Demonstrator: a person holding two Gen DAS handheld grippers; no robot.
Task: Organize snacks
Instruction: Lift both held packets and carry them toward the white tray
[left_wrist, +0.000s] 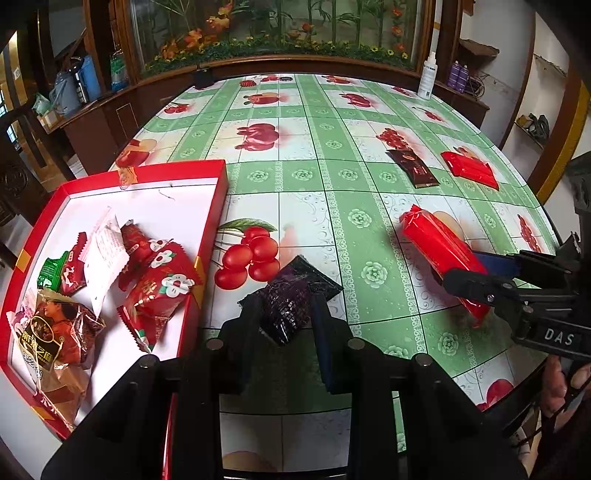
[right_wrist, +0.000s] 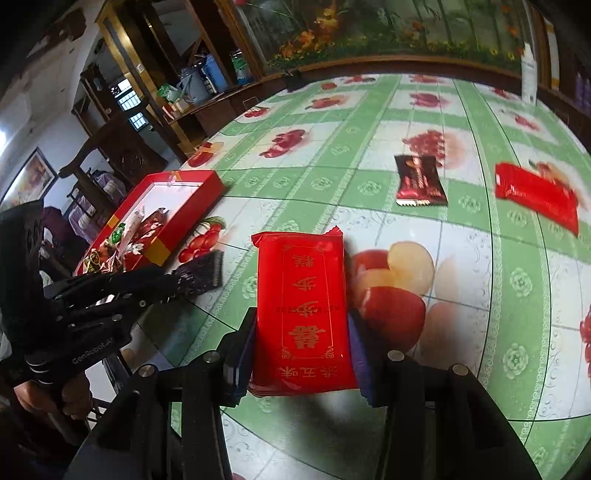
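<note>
Your left gripper (left_wrist: 286, 314) clamps the dark purple foil packet (left_wrist: 291, 295) just beside the red cardboard tray (left_wrist: 218, 206); your right gripper (right_wrist: 301, 354) pinches the long red wrapped cake (right_wrist: 303, 306). Lift both above the rim, release inside, avoiding the 2 packets behind.

Soft even daylight, slight motion blur, strong fisheye bending and dark corners.

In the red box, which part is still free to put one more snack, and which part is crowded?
The red box has bare white floor along its far wall and right side, beyond the white packet. The near left corner is crowded: the green packet, flowered red packets and brown bag overlap there.
</note>
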